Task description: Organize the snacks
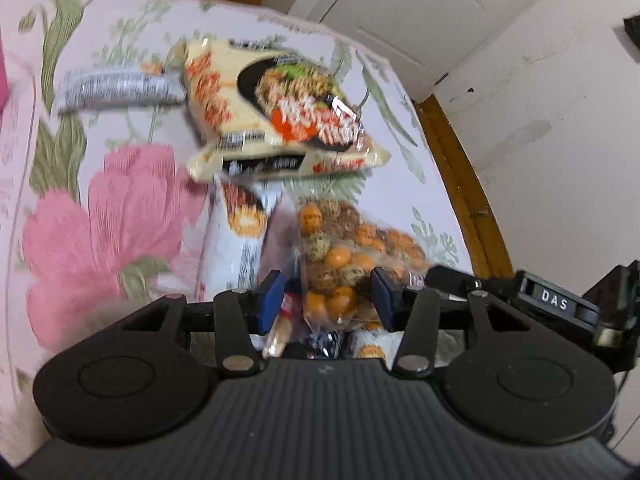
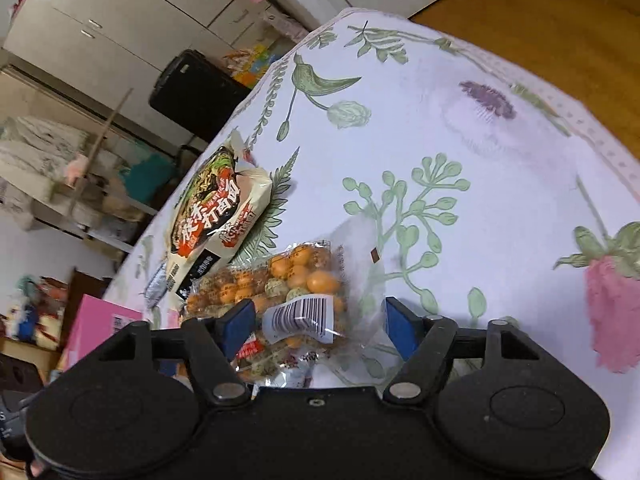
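On the floral tablecloth (image 2: 460, 168), just nearer than the cream instant-noodle packet (image 2: 218, 208), lies a clear bag of orange and speckled coated peanuts (image 2: 296, 280), and both tools are gathered at it. From the left wrist view the left gripper (image 1: 326, 300) has its blue pads either side of that bag (image 1: 340, 264); they look pressed against the plastic, so I judge it clenched on the bag, though motion blur leaves this unsure. The right gripper (image 2: 316, 324) stands released, its pads well apart, with the bag's barcode end between them but not pinched. Beyond the noodle packet (image 1: 280, 116) sits a grey foil wrapper (image 1: 120, 88); a white biscuit pack (image 1: 236, 240) lies beside the peanuts, under the noodles' near edge. A pink box (image 2: 100, 328) stands left of the noodle packet. The step in hand seems to be picking up the peanuts for sorting. Next, the right tool should either close on the barcode end or back off, so the bag can be lifted without tearing and placed with the other snacks
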`<control>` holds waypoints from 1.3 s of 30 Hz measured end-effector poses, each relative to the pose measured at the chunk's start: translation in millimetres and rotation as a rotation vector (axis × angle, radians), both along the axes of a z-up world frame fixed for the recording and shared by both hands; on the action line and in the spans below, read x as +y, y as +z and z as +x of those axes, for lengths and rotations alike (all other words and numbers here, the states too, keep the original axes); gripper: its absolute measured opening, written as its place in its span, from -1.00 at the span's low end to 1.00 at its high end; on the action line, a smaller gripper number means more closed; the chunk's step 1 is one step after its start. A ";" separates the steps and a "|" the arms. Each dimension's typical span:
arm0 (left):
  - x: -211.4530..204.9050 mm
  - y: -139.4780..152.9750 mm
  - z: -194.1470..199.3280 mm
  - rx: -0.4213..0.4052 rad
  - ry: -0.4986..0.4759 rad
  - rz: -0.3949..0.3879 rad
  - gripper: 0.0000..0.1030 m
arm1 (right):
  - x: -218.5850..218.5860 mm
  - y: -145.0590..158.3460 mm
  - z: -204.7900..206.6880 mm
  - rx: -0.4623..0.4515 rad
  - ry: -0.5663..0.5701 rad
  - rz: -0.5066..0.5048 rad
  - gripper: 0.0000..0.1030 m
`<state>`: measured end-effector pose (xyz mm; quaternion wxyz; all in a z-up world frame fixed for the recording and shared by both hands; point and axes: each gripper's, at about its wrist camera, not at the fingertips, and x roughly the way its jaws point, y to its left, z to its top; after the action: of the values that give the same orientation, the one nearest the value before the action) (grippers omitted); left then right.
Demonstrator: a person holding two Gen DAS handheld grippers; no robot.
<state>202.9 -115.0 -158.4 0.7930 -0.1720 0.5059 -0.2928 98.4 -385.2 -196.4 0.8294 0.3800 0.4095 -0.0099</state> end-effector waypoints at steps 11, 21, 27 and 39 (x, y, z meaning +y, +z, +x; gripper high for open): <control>-0.8 -10.0 -7.2 0.011 0.025 -0.075 -0.02 | 21.9 19.7 13.0 -0.032 0.176 -0.158 0.09; -9.0 11.8 -29.5 -0.110 -0.019 0.044 -0.02 | 31.8 23.8 6.1 -0.007 0.212 -0.146 0.16; 1.6 32.3 -40.0 -0.160 -0.031 0.046 -0.02 | 45.2 46.0 -2.4 -0.014 0.243 -0.188 0.16; 42.1 74.8 -66.5 -0.190 -0.051 0.080 -0.02 | 92.4 92.2 -15.4 0.006 0.349 -0.247 0.18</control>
<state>136.4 -72.9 -83.5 0.8358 -0.0990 0.4440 -0.3074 82.9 -292.7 -104.2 0.8574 0.1988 0.4674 0.0827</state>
